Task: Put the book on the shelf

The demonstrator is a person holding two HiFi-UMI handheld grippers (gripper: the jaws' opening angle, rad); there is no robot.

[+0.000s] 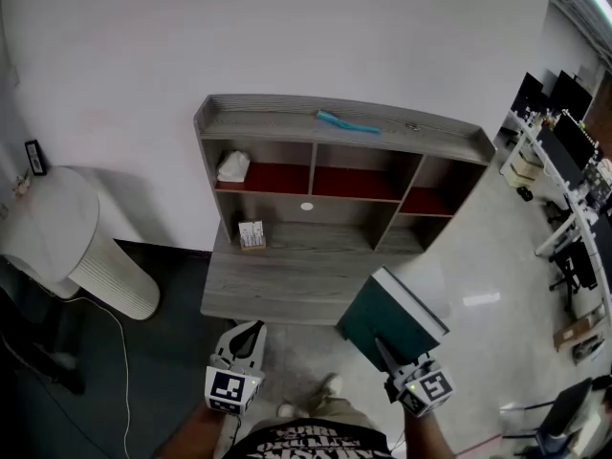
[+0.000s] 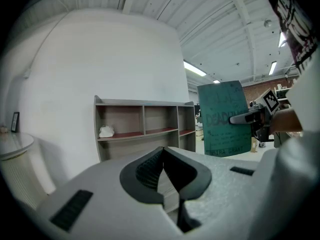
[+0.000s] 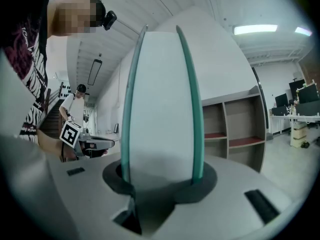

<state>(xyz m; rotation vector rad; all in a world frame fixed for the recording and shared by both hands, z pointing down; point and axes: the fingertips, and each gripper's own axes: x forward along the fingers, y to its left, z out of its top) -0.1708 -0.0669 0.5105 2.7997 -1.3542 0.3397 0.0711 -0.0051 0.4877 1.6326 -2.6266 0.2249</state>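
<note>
Book: we see the green book (image 1: 392,320) at the lower right of the head view. It is up in the air, well apart from the shelf (image 1: 277,118) in the middle.
Right hand-held gripper: it (image 1: 390,357) is clamped on one edge of the book.
Left hand-held gripper: it (image 1: 254,329) sits at the lower left with its jaws pressed together and nothing in them.
Slip risk: we think the book could tip or slide out. Only one edge is pinched, and most of the book sticks out past the jaws.
Bump risk: if the book goes in tilted, we think a corner could hit a slot wall or the top board.
Things in the way: a white lump (image 1: 232,167) lies in the upper left slot and a small box (image 1: 251,235) stands on the low board. The book could knock them if we aim left.
Flop risk: if we let go with nothing for the book to lean on, it may fall flat.
</note>
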